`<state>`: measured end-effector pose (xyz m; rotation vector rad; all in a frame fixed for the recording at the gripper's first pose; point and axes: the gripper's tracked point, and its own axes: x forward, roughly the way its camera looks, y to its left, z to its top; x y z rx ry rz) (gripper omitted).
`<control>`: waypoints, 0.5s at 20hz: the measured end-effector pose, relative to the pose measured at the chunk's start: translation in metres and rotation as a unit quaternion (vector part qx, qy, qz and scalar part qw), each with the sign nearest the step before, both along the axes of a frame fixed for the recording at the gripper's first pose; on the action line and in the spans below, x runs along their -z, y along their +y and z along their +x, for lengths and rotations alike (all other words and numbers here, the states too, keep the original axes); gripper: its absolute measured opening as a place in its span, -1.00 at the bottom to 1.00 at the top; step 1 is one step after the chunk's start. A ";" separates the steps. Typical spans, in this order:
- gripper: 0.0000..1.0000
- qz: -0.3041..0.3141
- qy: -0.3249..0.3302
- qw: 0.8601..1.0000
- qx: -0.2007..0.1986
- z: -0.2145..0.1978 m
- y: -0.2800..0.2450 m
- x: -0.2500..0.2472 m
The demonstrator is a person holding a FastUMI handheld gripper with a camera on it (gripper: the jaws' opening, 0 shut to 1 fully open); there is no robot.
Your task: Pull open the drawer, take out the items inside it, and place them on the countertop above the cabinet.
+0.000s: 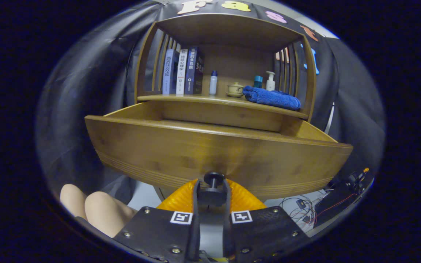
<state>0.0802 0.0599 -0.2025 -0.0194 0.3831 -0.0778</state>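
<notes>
Nearest, the claw (212, 190) pinches the dark knob (213, 179) at the bottom middle of the drawer (210, 153) front, both fingers (196, 193) pressed against its stem, with 2 square black-and-white marker tags on the housing behind them. The drawer stands pulled well out from the cabinet, its front panel close ahead and its inside hidden below the rim, so whatever lies in it cannot be seen. As a judgement, a further pull risks dragging the drawer off its runners or tipping the light cabinet forward, and the small round knob could slip from the fingers if the pull goes off-axis. Beyond, the countertop desk (217, 100) carries 3 upright books (181, 71) at the left, a small bottle (213, 82), a lidded cup (235, 89), a folded blue towel (272, 98) and a pump bottle (270, 81), leaving little bare room. The book spines bear Chinese titles too small to read reliably.
</notes>
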 end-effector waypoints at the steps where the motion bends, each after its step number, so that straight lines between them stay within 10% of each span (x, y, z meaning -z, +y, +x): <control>1: -0.51 0.008 -0.001 1.000 0.001 -0.004 0.001 0.001; 10: -0.42 0.004 0.021 0.999 -0.027 -0.015 0.008 0.004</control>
